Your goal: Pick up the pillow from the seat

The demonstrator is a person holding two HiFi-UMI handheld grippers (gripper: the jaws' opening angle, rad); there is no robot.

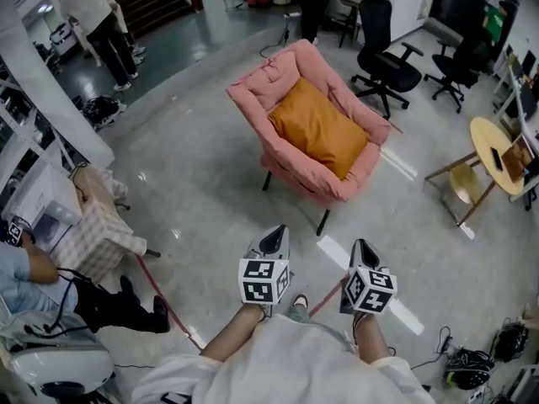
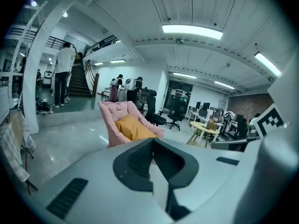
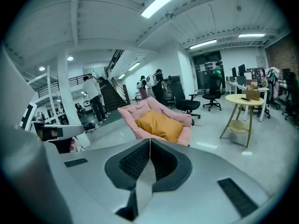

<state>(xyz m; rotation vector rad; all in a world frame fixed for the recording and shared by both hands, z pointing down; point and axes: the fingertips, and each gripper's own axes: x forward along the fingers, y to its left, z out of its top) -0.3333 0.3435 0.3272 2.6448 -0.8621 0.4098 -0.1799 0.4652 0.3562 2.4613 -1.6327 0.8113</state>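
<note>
**Both grippers closed, pillow (image 1: 318, 129) lying in the armchair (image 1: 274, 78)**

You are holding the two grippers low in front of you, side by side above the glossy floor (image 1: 210, 175) and well apart from the chair. Your left gripper (image 2: 152, 143) has its jaws pressed together with nothing between them. Your right gripper (image 3: 149, 141) is the same, jaws together and empty. The orange pillow rests on the pink armchair's seat, propped against the backrest, straight ahead of both grippers. Black office chairs (image 1: 383, 53) stand beyond the armchair.
</note>
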